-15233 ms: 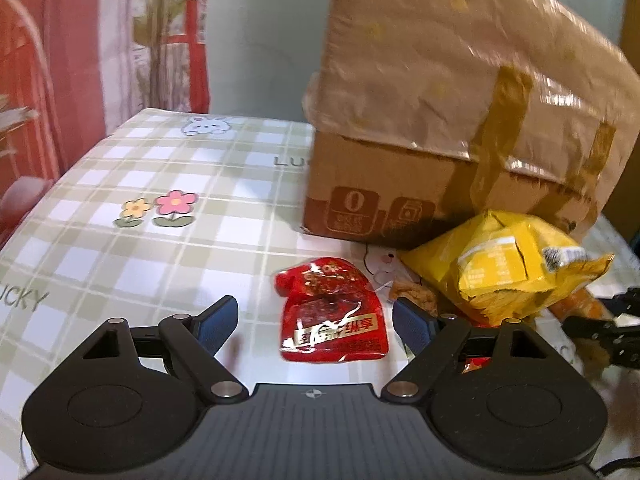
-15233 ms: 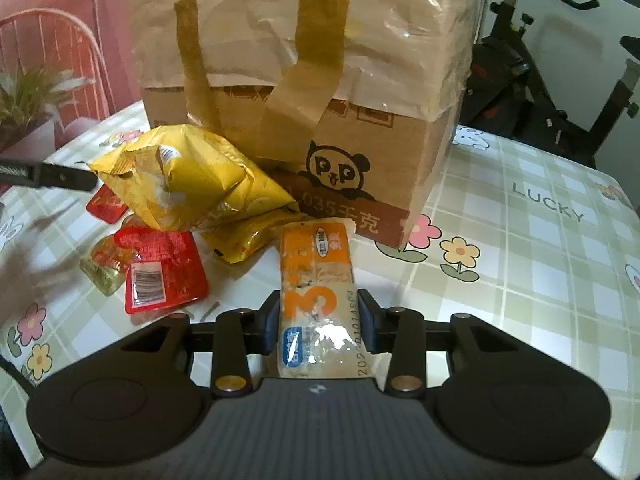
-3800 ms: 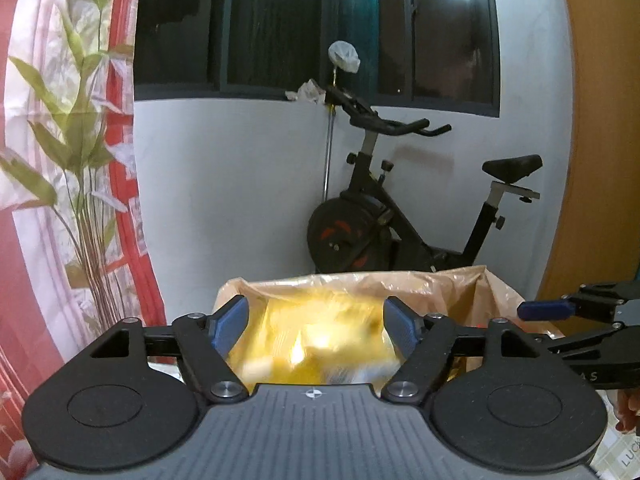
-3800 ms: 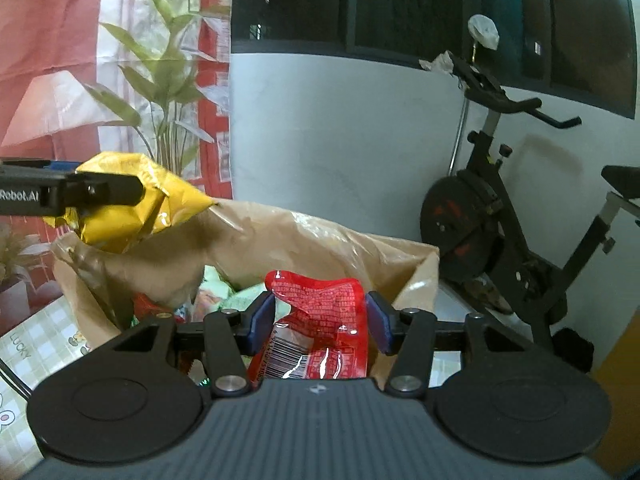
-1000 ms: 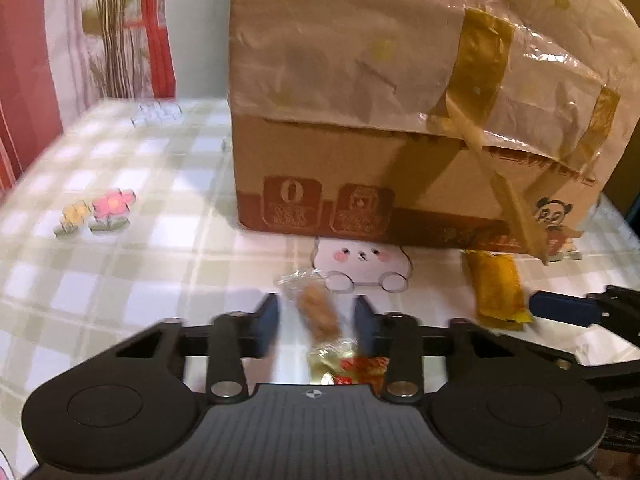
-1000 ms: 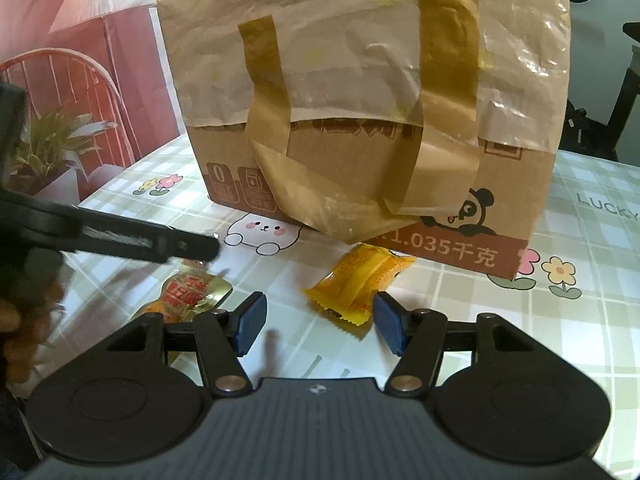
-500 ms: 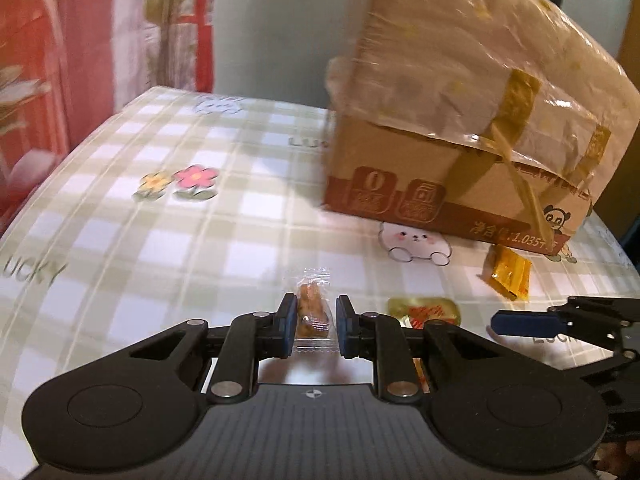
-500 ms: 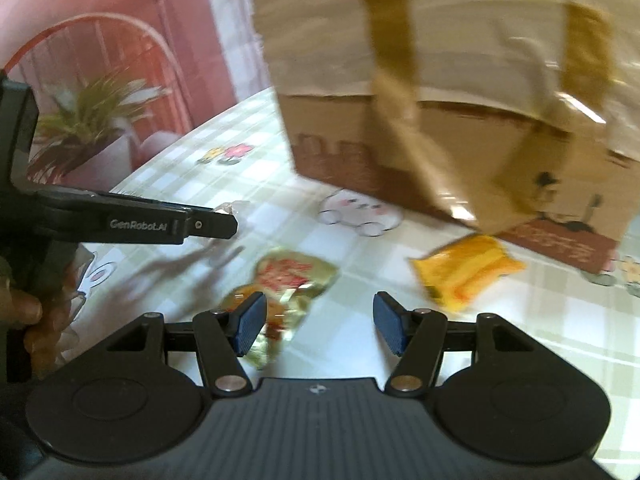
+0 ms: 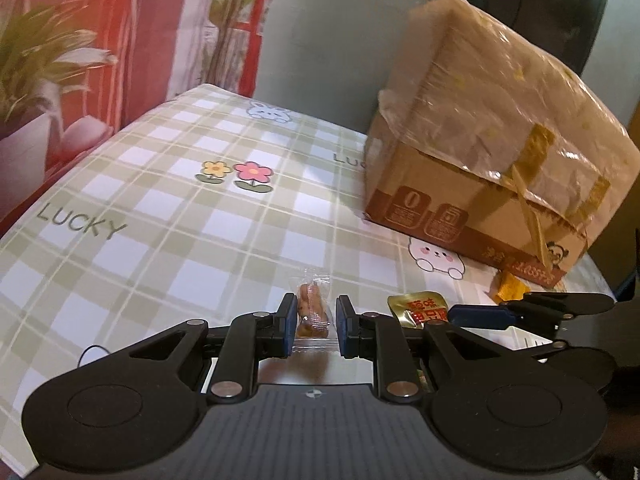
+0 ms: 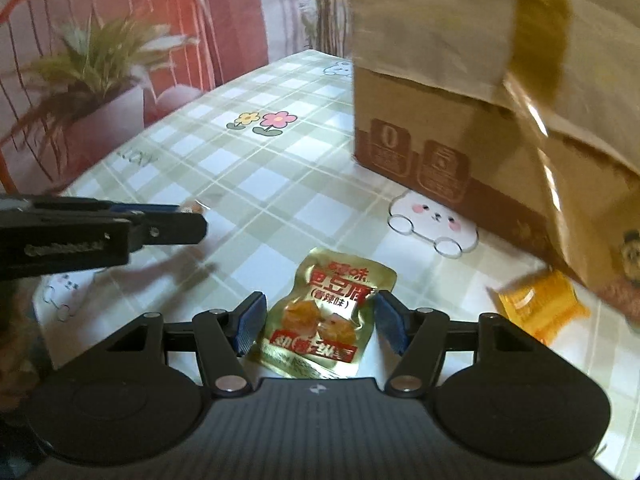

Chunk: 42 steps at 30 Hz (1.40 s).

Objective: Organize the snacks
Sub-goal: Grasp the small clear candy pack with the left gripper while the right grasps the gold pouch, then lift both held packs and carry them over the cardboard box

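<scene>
My left gripper (image 9: pixel 312 330) is shut on a small clear packet with a brown snack (image 9: pixel 311 312) and holds it above the checked tablecloth. In the right wrist view the left gripper (image 10: pixel 176 226) reaches in from the left. My right gripper (image 10: pixel 318 326) is open, its fingers on either side of a gold and red pouch (image 10: pixel 324 320) that lies flat on the table. The pouch also shows in the left wrist view (image 9: pixel 420 310), next to the right gripper's blue fingertip (image 9: pixel 476 314). A small orange packet (image 10: pixel 540 304) lies to the right, by the cardboard box (image 10: pixel 480 92).
The taped cardboard box (image 9: pixel 492 160) with a plastic liner stands at the back right of the table (image 9: pixel 160 208). A potted plant (image 10: pixel 92 76) and a red chair stand beyond the table's left edge. The orange packet (image 9: pixel 510 286) lies at the box's foot.
My left gripper has lifted the clear snack packet slightly and swung left. My right gripper has moved forward so that its open fingers now flank the gold pouch.
</scene>
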Tool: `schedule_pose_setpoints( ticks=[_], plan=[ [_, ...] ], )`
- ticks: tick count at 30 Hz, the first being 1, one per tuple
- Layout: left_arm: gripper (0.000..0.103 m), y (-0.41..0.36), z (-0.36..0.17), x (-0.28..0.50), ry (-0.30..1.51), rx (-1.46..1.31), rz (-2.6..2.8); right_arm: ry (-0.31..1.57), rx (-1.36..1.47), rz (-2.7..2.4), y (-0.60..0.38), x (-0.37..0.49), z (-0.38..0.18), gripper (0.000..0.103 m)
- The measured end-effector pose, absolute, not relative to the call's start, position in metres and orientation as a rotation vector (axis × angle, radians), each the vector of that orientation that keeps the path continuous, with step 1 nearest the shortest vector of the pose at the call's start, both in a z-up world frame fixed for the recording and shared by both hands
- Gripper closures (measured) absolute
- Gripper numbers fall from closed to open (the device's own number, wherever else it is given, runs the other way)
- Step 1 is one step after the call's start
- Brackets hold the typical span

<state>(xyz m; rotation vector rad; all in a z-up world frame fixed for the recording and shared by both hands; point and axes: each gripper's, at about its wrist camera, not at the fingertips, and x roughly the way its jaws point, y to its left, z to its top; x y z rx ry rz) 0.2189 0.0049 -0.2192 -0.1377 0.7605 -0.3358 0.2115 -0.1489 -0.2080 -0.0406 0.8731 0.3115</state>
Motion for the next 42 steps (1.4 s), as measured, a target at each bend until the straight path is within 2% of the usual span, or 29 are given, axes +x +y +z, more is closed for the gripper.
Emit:
schedule_pose_setpoints(
  ticks=[10, 12, 15, 16, 24, 29, 39, 42],
  plan=[
    [0.081, 0.011, -0.223, 0.213, 0.751, -0.146, -0.324, 0.823, -0.077, 0.289, -0.140, 0.217, -0.213, 0.041],
    [0.081, 0.010, -0.222, 0.212, 0.745, -0.139, -0.325, 0.799, -0.083, 0.302, -0.140, 0.213, -0.213, 0.052],
    [0.081, 0.008, -0.221, 0.209, 0.736, -0.128, -0.325, 0.755, -0.102, 0.294, -0.141, 0.203, -0.211, 0.064],
    [0.081, 0.007, -0.221, 0.209, 0.735, -0.124, -0.326, 0.741, -0.100, 0.288, -0.142, 0.200, -0.209, 0.073],
    [0.081, -0.004, -0.219, 0.201, 0.735, -0.077, -0.345, 0.729, -0.054, 0.253, -0.155, 0.183, -0.205, 0.071],
    [0.081, -0.005, -0.217, 0.197, 0.730, -0.068, -0.346, 0.728, -0.053, 0.245, -0.156, 0.183, -0.207, 0.049],
    [0.081, -0.005, -0.219, 0.200, 0.738, -0.069, -0.344, 0.764, -0.058, 0.248, -0.155, 0.189, -0.215, 0.048],
    [0.081, -0.005, -0.219, 0.200, 0.735, -0.070, -0.343, 0.762, -0.069, 0.266, -0.155, 0.188, -0.214, 0.055]
  ],
)
